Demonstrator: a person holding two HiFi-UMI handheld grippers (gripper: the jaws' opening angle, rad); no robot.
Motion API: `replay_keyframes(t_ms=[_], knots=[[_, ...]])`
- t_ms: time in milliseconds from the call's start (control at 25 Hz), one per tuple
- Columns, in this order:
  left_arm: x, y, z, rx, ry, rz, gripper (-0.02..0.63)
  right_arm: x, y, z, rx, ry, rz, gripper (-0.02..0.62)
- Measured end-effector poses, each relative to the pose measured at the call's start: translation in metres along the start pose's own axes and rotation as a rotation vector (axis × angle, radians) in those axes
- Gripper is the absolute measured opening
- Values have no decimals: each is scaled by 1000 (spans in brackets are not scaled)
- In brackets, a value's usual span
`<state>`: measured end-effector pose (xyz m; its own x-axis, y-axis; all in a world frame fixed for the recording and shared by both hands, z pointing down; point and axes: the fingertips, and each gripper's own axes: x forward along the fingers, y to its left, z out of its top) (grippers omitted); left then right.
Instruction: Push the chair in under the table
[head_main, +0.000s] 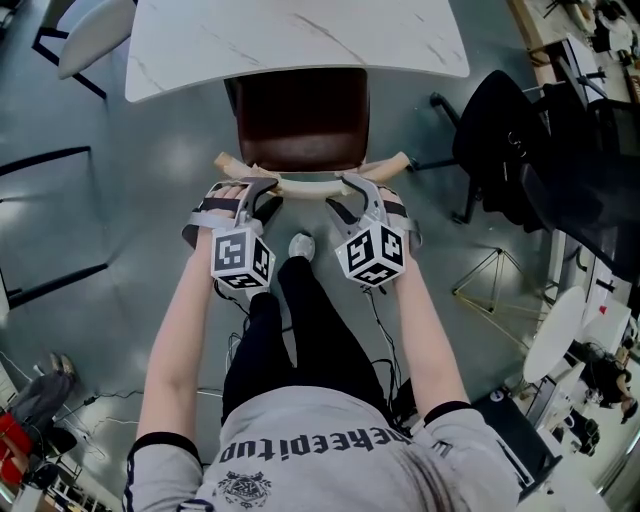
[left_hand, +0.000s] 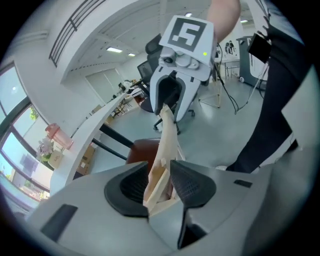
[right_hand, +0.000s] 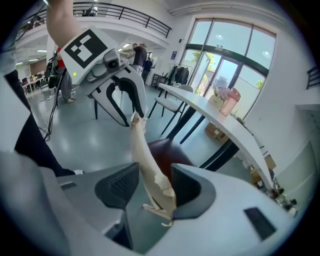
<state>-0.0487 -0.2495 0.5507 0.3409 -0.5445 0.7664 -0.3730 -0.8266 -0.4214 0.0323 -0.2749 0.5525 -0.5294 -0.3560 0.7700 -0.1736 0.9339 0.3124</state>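
The chair has a dark brown seat (head_main: 300, 125) whose front lies under the white marble table (head_main: 300, 40). Its backrest is a curved pale wooden rail (head_main: 305, 185) facing me. My left gripper (head_main: 258, 190) sits on the rail's left end. In the left gripper view both pads of the left gripper (left_hand: 159, 182) press on the rail (left_hand: 167, 135). My right gripper (head_main: 350, 190) straddles the rail's right end. In the right gripper view the rail (right_hand: 145, 155) leans on one pad of the right gripper (right_hand: 155, 182), with a gap to the other pad.
A black office chair (head_main: 510, 150) stands right of the table and a white chair (head_main: 90, 35) at the far left. A thin tripod stand (head_main: 490, 285) is on the floor at the right. My own leg and shoe (head_main: 300, 245) are just behind the chair.
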Motion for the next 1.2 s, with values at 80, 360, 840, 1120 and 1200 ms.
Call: replay_keyframes(t_ms=[80, 360, 840, 1120, 1200], knots=[[-12, 2, 0, -55, -22, 29, 117, -9, 2, 11, 35, -33, -30, 167], [-58, 0, 14, -194, -133, 98, 33, -52, 16, 59, 227, -168, -56, 11], [-164, -1, 75, -455, -453, 126, 15, -148, 47, 142, 413, -410, -136, 11], [-223, -4, 100, -484, -597, 145, 15, -192, 66, 166, 429, -473, -203, 11], [-243, -4, 109, -489, -636, 154, 15, -207, 73, 172, 437, -488, -216, 9]])
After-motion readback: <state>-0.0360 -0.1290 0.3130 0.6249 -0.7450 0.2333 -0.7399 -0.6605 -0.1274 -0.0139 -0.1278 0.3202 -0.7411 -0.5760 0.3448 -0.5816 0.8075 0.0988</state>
